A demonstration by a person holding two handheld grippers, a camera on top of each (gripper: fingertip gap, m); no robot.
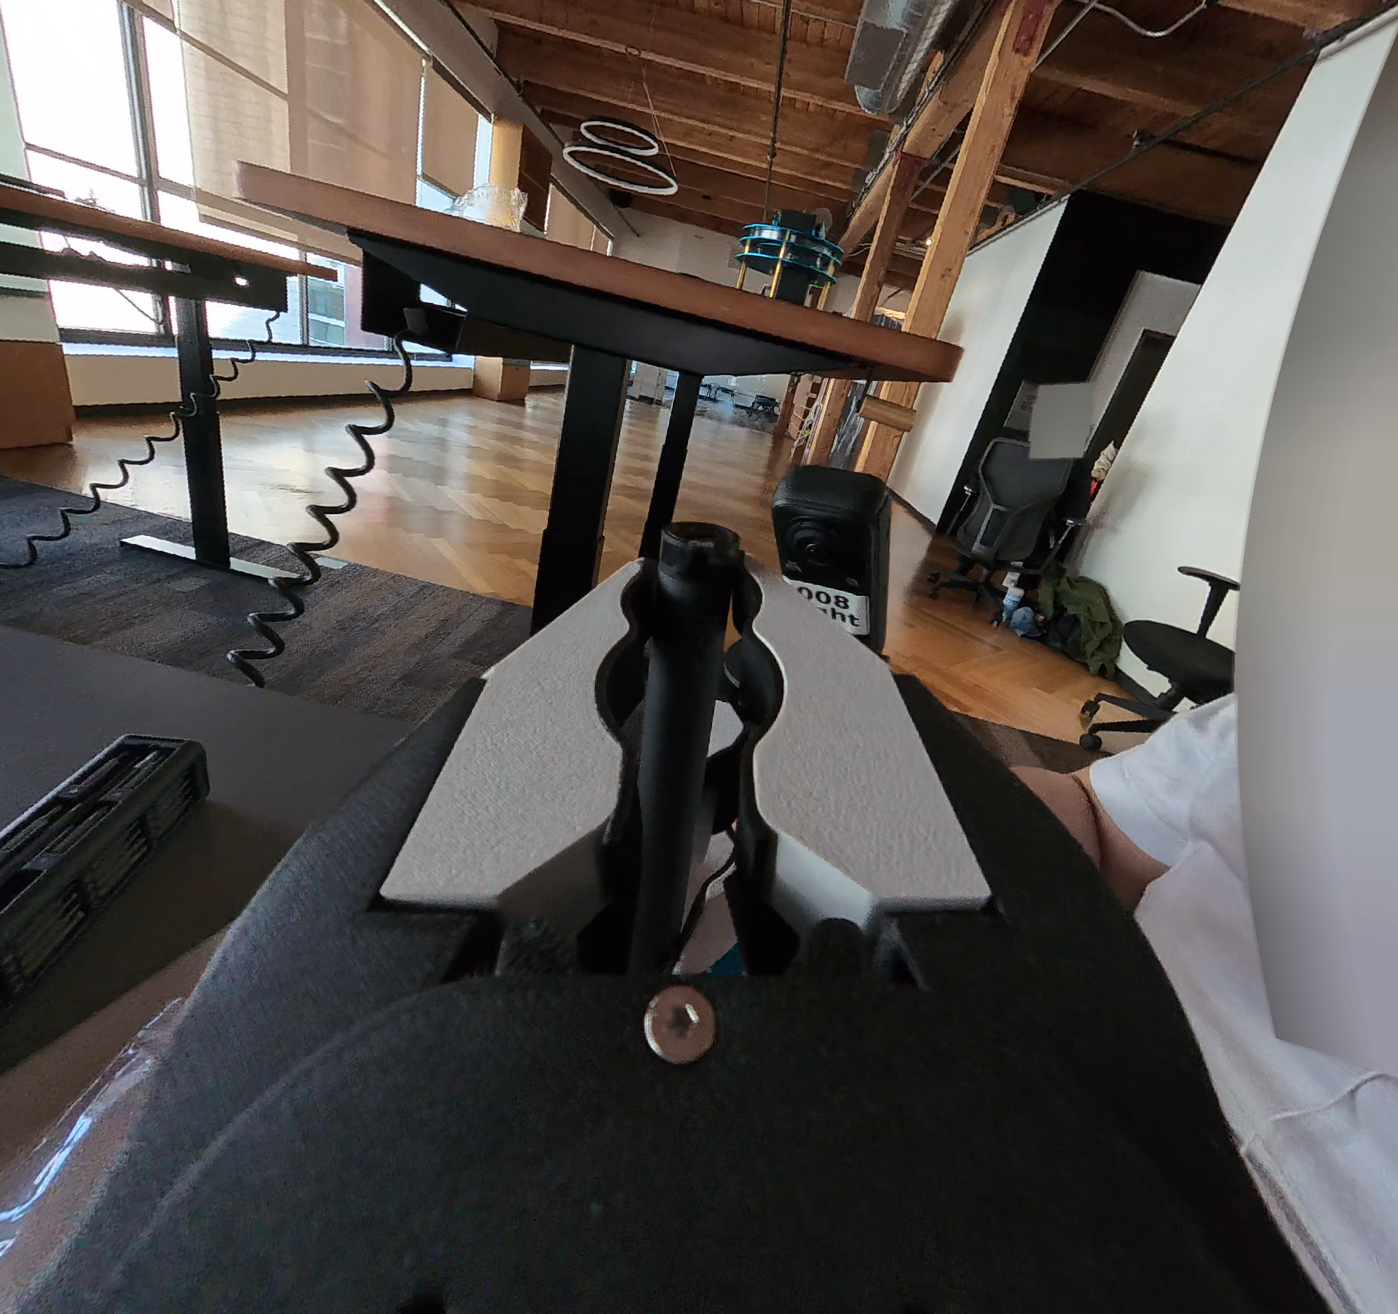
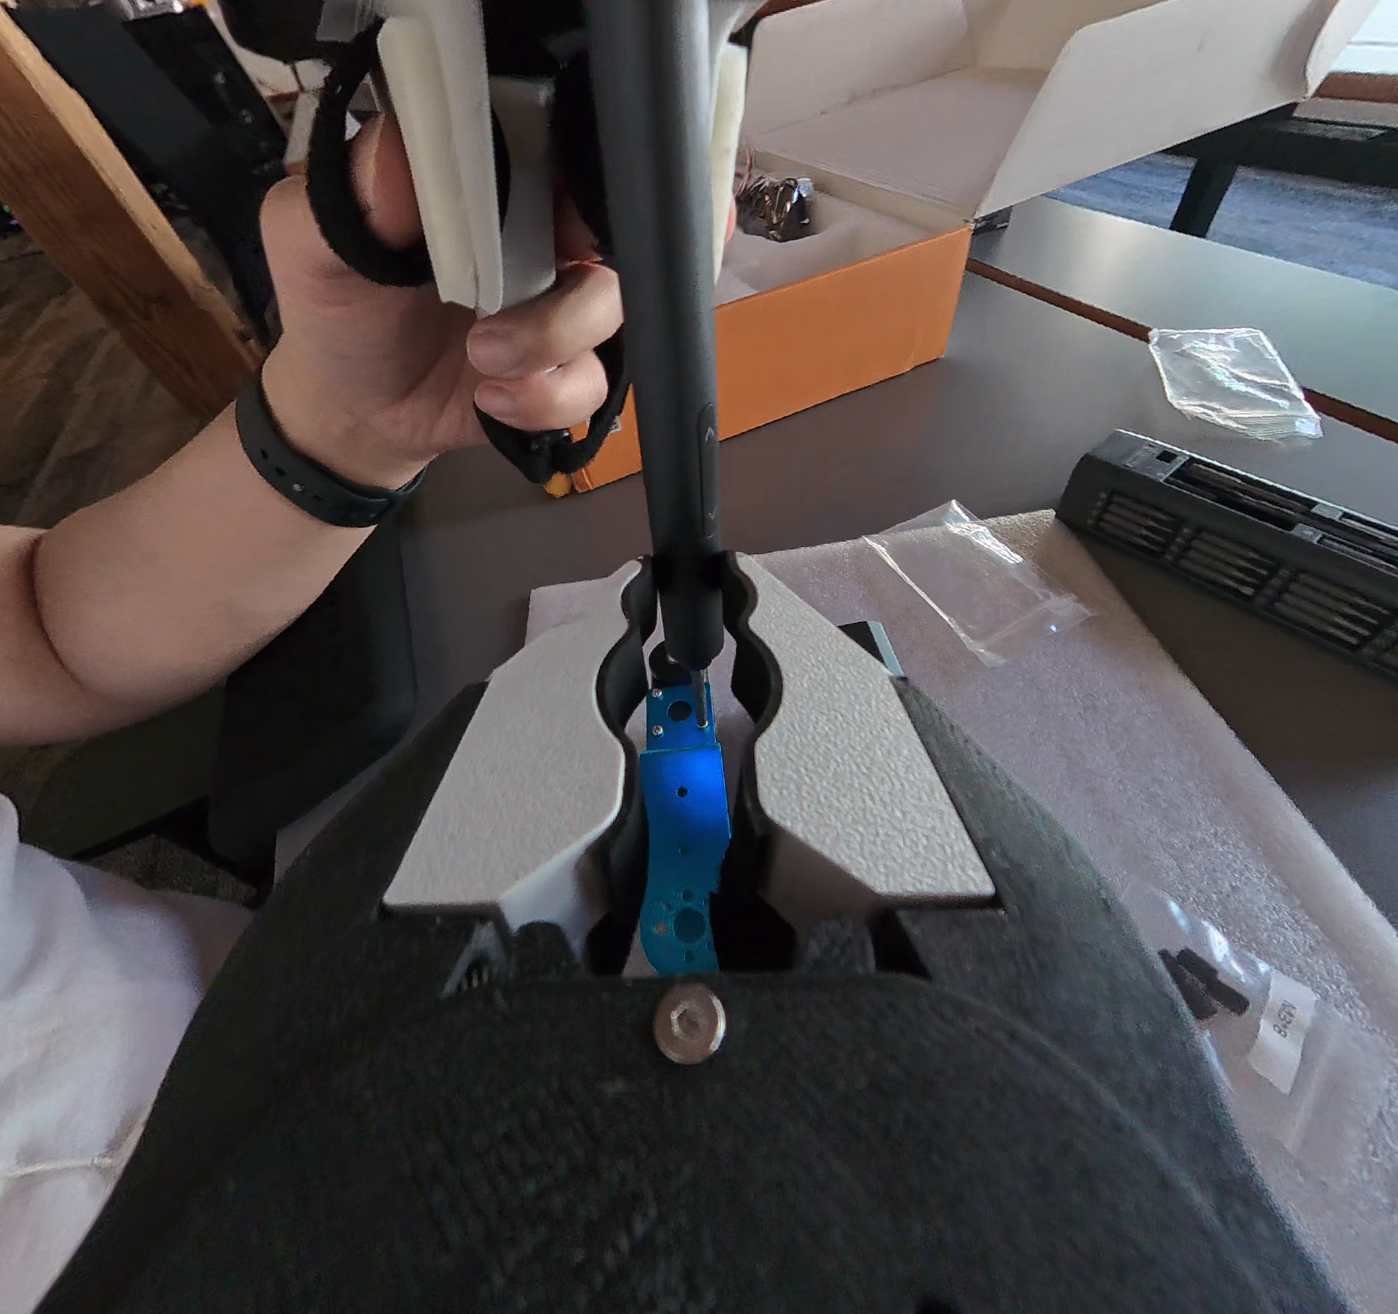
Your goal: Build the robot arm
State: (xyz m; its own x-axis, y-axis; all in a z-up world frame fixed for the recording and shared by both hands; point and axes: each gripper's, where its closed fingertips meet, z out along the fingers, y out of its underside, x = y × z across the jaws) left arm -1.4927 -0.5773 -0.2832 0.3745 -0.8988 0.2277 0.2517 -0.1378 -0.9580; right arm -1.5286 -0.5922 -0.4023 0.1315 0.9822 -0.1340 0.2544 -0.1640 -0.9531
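My left gripper [image 1: 692,581] is shut on a black pen-shaped electric screwdriver [image 1: 673,748], which runs along the gap between its white fingers. In the right wrist view the screwdriver [image 2: 666,294] comes down from above, held by the left gripper [image 2: 454,180] in a person's hand [image 2: 378,339]. Its bit tip rests on a blue metal bracket [image 2: 681,808] with several holes. My right gripper [image 2: 688,574] is shut on this bracket over a foam sheet [image 2: 1135,710]. The right gripper's camera [image 1: 828,543] shows just behind the screwdriver's top end.
An open orange box [image 2: 832,316] with white flaps stands behind on the grey table [image 2: 1135,279]. A black bit case [image 2: 1248,566] lies at the right and also shows in the left wrist view [image 1: 83,823]. Clear plastic bags [image 2: 1233,385] lie around, one holding black screws [image 2: 1210,990]. The grippers' ends are close to 12 cm from one another. Between my right fingertips and the black bit case [image 2: 1248,566] there is roughly 25 cm. Seen from the left wrist view [image 1: 57,911] as well.
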